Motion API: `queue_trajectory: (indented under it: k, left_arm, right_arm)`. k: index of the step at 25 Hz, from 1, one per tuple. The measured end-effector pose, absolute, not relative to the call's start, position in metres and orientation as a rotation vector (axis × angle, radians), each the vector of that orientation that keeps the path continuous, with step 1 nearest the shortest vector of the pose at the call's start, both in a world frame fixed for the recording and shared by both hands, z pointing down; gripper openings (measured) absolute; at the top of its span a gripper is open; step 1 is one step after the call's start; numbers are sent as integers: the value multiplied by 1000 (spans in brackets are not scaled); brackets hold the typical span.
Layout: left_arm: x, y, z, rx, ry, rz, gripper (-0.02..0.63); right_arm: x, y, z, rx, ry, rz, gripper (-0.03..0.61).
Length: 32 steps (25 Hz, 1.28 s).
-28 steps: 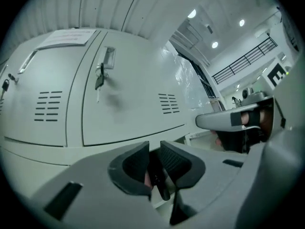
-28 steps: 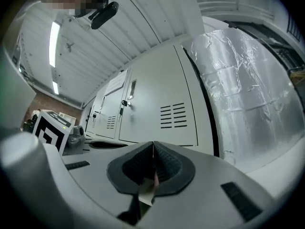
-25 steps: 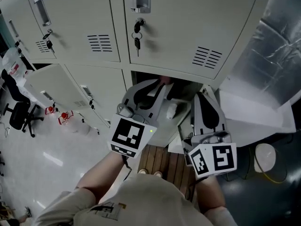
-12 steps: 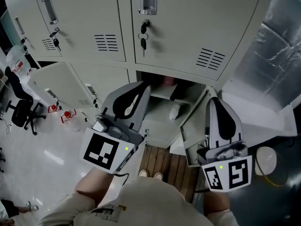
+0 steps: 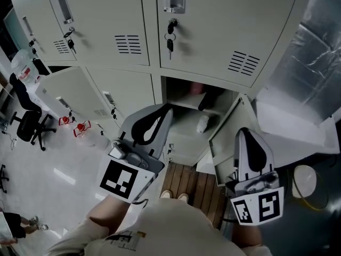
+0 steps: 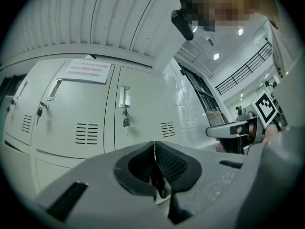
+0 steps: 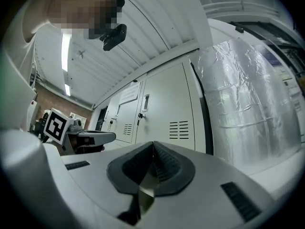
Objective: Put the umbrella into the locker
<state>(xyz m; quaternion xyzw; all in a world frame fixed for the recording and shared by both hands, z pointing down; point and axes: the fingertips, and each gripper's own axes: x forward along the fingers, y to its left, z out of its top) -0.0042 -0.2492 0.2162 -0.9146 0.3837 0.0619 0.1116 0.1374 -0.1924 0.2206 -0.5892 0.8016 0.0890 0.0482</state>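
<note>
Both tools are empty and drawing away. The left gripper (image 6: pixel 155 144) has its jaws pressed together with nothing between the pads, and the right gripper (image 7: pixel 152 144) is likewise closed on nothing. In each gripper view the pads meet in a thin seam, with only closed locker fronts beyond them.

A second ago the left gripper had its tips at the mouth of the open compartment and the right one sat just beside it. Now, in the head view, the left has dropped back toward the lower left of the frame and the right toward the lower right. Neither touches the cabinet, and the opening at centre frame stands unobstructed.

Inside the locker (image 5: pixel 184 143) a dark bundle lies on the shelf (image 5: pixel 187 105) toward the right — we take that for the umbrella (image 5: pixel 211 97), though it is small and shadowed. A white object (image 5: pixel 202 124) lies just below it, and we cannot tell what that is. The door (image 5: pixel 228 143) hangs open to the right of the opening, close to the right gripper's tip. Keys (image 5: pixel 170 40) dangle from the closed compartment above, and wooden slats (image 5: pixel 192 183) show on the floor at lower centre.

We judge the placing done — the release is over and we are backing off. The door remains open, though the task does not ask us to close it.
</note>
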Motion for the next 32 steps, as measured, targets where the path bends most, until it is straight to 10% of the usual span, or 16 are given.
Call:
queue_trajectory:
  k: [32]
  left_arm:
    - [-6, -238, 298, -2797, 1095, -39, 12]
  right_arm:
    - [104, -184, 278, -1807, 2558, 178, 8]
